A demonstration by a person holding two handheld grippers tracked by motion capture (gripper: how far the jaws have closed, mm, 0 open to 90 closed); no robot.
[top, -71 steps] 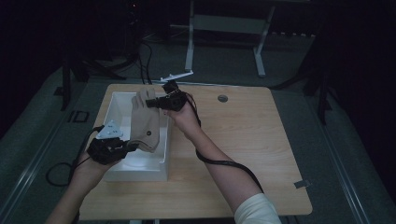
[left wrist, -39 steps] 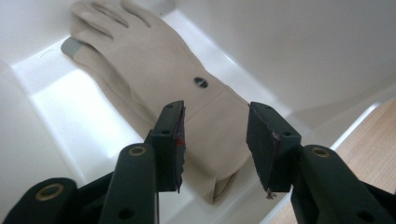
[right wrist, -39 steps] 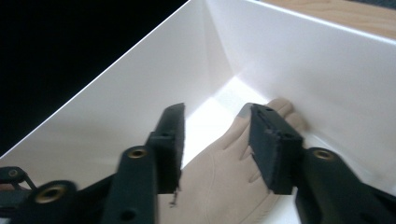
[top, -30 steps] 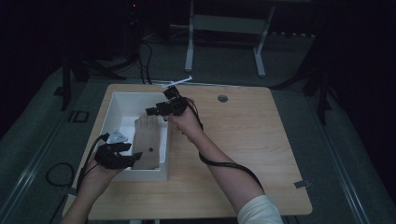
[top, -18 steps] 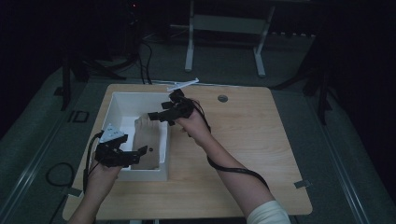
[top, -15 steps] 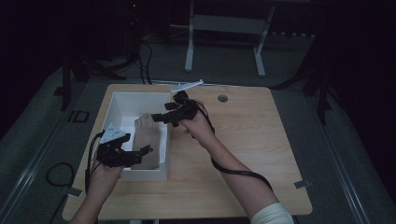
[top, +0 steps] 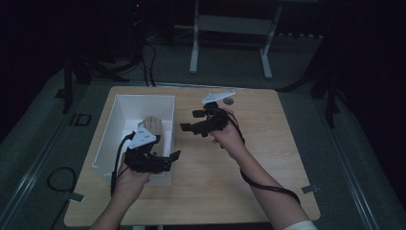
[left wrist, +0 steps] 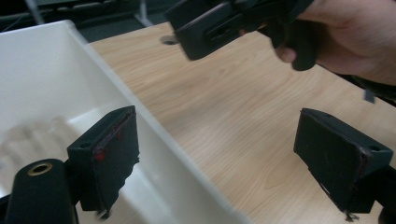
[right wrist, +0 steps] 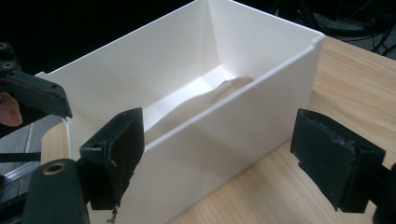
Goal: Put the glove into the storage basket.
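A white bin (top: 109,130) stands on the left half of the wooden table (top: 268,163). A beige cloth (top: 152,123) lies inside it on the bottom, also seen as the cloth (right wrist: 201,105) in the right gripper view. My left gripper (top: 171,160) hovers over the bin's near right corner, open and holding nothing; its jaws (left wrist: 224,158) straddle the bin's right wall (left wrist: 154,154). My right gripper (top: 190,120) is open over bare table just right of the bin, pointing at the bin's side (right wrist: 261,102). The right gripper (left wrist: 219,25) also shows in the left gripper view.
A small dark round object (top: 229,101) lies near the table's far edge. Tape marks (top: 308,189) sit at the table's near corners. A metal stand (top: 230,24) and cables (top: 57,177) are on the floor around the table.
Both grippers lowered the beige cloth into the bin and let it go. The right gripper pulled out to the right; the left drew back to the bin's near corner.
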